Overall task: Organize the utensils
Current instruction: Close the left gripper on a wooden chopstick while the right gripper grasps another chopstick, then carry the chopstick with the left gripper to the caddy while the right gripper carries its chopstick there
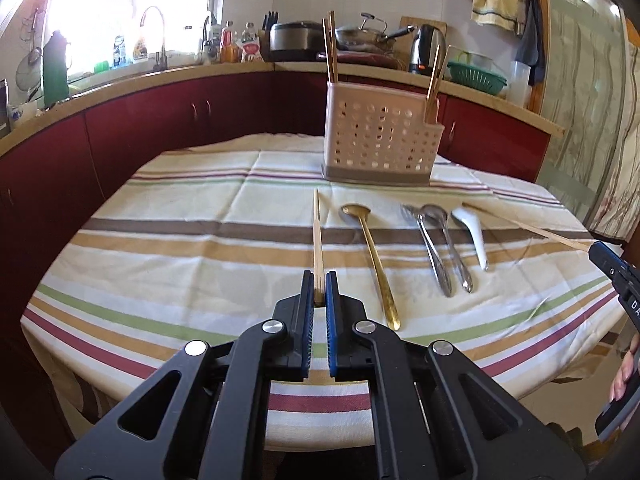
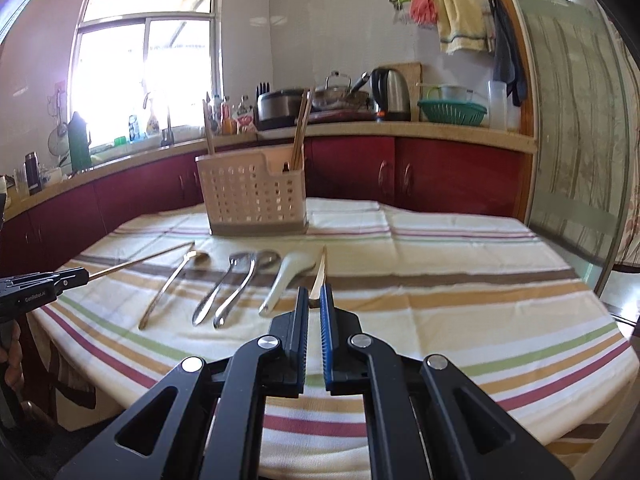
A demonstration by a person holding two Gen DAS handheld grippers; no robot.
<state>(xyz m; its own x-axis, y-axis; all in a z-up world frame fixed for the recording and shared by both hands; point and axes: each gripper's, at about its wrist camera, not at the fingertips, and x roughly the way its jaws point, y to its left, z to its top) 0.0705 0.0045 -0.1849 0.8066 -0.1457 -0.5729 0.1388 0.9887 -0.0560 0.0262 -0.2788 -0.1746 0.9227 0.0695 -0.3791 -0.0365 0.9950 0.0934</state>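
Your left gripper (image 1: 319, 289) pinches chopstick pair (image 1: 317, 236); right gripper (image 2: 314, 300) pinches second chopstick pair (image 2: 320, 276). Both pairs point away from you, toward holder (image 1: 380, 136) straight ahead at table's far side; tip them upright.

Left gripper (image 1: 319, 292) clamped tight, pointing downward; right gripper (image 2: 314, 302) likewise clamped, tilted less steeply.
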